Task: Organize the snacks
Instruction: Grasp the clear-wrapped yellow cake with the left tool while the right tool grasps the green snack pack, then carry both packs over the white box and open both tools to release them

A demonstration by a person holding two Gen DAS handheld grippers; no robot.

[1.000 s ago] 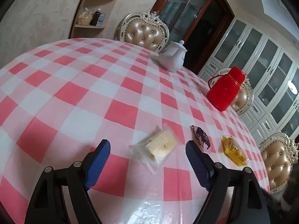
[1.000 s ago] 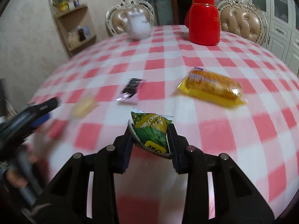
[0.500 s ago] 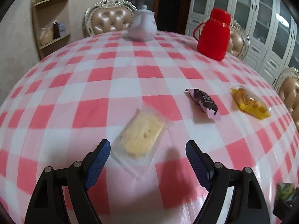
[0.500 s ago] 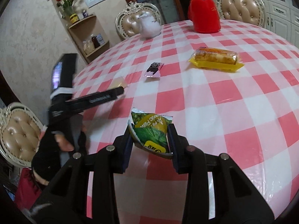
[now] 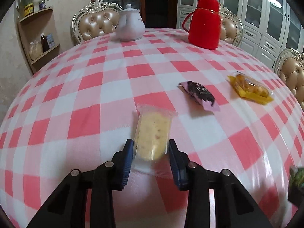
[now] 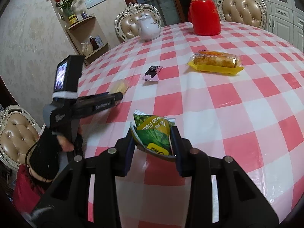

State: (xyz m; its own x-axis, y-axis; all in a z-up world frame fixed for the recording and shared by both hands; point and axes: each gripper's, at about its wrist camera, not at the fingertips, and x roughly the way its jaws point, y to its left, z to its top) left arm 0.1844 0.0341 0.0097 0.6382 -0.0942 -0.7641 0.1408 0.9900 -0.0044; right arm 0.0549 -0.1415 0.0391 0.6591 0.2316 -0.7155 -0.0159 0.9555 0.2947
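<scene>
My left gripper (image 5: 150, 147) is shut on a pale yellow cake in a clear wrapper (image 5: 153, 133) that lies on the checked tablecloth; the cake also shows in the right wrist view (image 6: 119, 87). My right gripper (image 6: 153, 135) is shut on a green snack packet (image 6: 153, 133) and holds it above the table. A pink and black snack packet (image 5: 199, 95) (image 6: 151, 73) and a yellow-wrapped pastry roll (image 5: 249, 90) (image 6: 215, 61) lie further back on the table.
A white teapot (image 5: 130, 25) and a red thermos jug (image 5: 205, 23) stand at the far side of the round table (image 5: 76, 98). Padded chairs (image 5: 95, 25) ring the table. The left hand-held gripper body (image 6: 76, 102) shows at the table's left edge.
My left gripper has swung to face along the cake and its fingers have closed from wide open onto the wrapper. My right gripper has kept hold of the green packet.
</scene>
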